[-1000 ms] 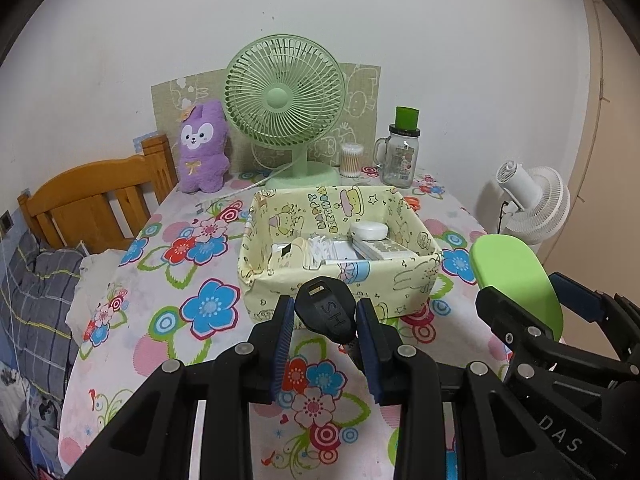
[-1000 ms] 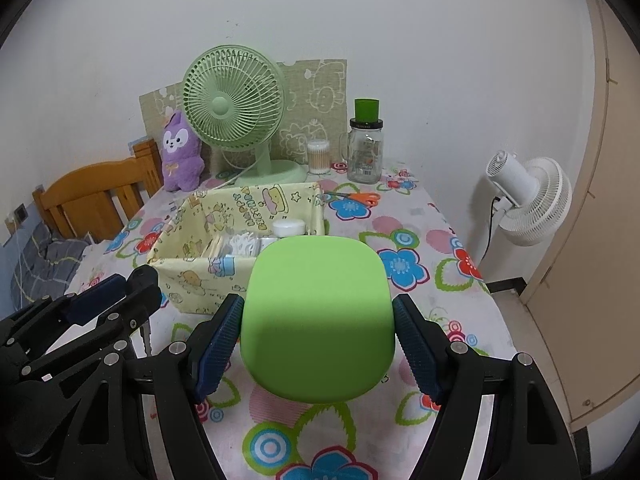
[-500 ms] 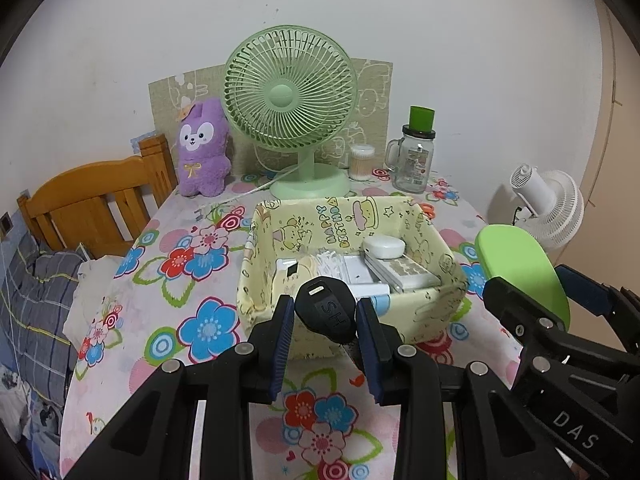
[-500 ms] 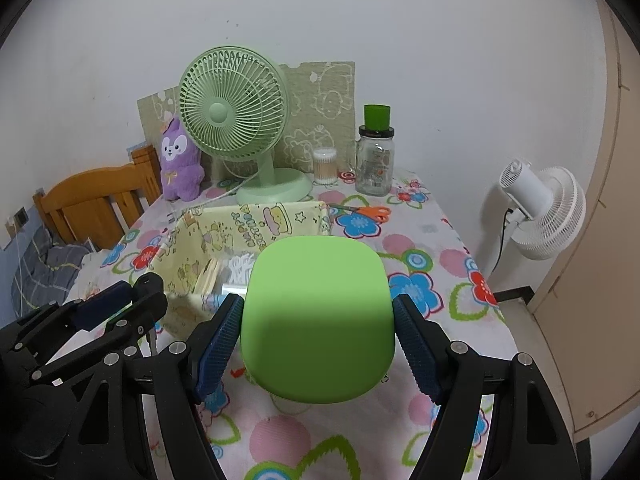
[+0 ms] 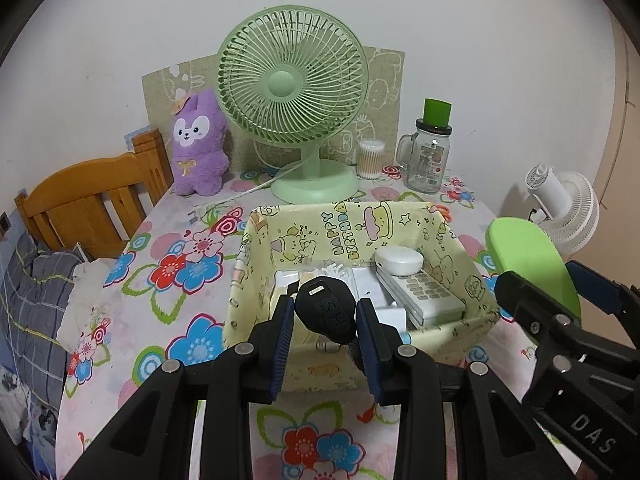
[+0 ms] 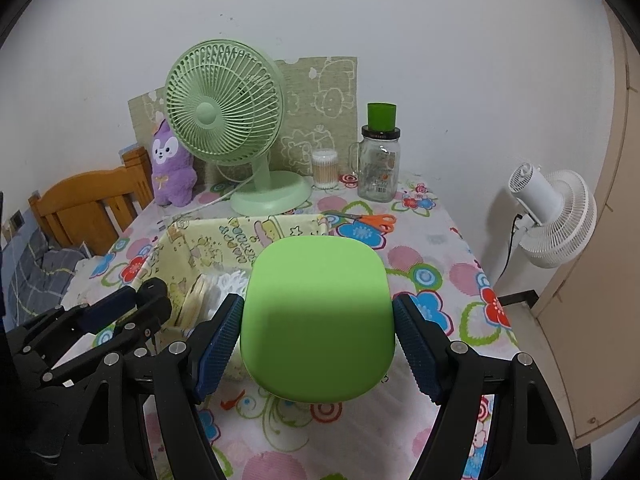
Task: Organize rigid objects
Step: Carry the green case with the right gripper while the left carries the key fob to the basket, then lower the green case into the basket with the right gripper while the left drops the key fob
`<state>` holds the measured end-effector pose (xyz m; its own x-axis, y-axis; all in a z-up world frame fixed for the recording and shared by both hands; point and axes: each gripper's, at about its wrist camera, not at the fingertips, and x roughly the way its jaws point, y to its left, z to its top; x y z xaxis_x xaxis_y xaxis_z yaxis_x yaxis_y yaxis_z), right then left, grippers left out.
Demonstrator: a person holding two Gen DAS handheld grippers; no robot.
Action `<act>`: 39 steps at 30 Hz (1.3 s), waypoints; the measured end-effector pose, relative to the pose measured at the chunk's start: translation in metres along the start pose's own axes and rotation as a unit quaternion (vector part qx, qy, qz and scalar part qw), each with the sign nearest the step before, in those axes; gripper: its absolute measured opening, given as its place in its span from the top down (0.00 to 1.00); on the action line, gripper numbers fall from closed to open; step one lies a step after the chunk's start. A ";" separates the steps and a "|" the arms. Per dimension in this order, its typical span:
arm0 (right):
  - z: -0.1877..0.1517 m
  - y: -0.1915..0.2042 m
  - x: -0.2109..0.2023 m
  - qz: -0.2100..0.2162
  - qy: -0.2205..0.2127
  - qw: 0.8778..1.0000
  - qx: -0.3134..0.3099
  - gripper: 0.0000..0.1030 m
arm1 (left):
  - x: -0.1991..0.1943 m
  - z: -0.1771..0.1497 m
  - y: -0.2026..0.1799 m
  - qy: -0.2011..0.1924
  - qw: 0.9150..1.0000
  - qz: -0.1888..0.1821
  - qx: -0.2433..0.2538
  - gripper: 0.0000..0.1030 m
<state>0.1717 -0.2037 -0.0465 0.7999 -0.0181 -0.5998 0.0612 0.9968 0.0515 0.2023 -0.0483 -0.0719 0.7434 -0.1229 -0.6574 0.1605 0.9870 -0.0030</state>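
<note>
At far left, a wooden bed frame (image 5: pixel 92 200) with checked bedding (image 5: pixel 28 280), just beside the worktop (image 5: pixel 152 312) with its flowered cloth. Near the wall, a purple plush toy (image 5: pixel 198 144), then a green desk fan (image 5: pixel 292 88), a tub of cotton swabs (image 5: pixel 370 158) and a glass jar (image 5: pixel 428 160) with a green cap, all upright in a row. In the middle of the worktop, a yellow fabric basket (image 5: pixel 256 264) with cartoon print; inside it a white remote control (image 5: pixel 420 292), a round white case (image 5: pixel 398 258) resting on the remote's far end, and some white boxes. Above the near edge of the basket, the left hand-held gripper (image 5: pixel 326 320), clenched on a black key fob (image 5: pixel 326 308), both blue pads touching its sides. To the right of that, the right hand-held gripper (image 6: pixel 318 334), grasping a flat green rounded plate (image 6: pixel 318 316) by its two side edges, held over the right part of the basket. Behind the plate on the cloth, orange-handled scissors (image 6: pixel 368 220), lying flat just beside the basket's far right corner. At far right, off the worktop, a white fan (image 6: pixel 552 216) against a beige door (image 6: pixel 604 280).
</note>
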 end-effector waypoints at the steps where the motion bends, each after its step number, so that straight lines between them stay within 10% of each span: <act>1: 0.002 0.000 0.002 0.001 -0.001 1.000 0.001 0.25 | 0.004 0.001 -0.001 0.002 1.000 0.000 0.001 0.69; 26: 0.020 0.021 0.062 0.020 0.018 0.999 -0.028 0.25 | 0.066 0.014 -0.002 0.037 0.999 -0.001 -0.006 0.68; 32: 0.019 0.023 0.072 0.025 0.027 0.999 -0.030 0.25 | 0.065 0.011 -0.004 0.032 0.999 0.019 0.012 0.27; 39: 0.018 0.030 0.081 0.033 0.034 0.998 -0.036 0.25 | 0.063 0.011 0.000 0.029 0.999 0.021 0.020 0.13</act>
<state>0.2490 -0.1762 -0.0792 0.7577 0.0513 -0.6506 -0.0356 0.9987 0.0373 0.2562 -0.0571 -0.1056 0.7117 -0.0735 -0.6986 0.1562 0.9862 0.0554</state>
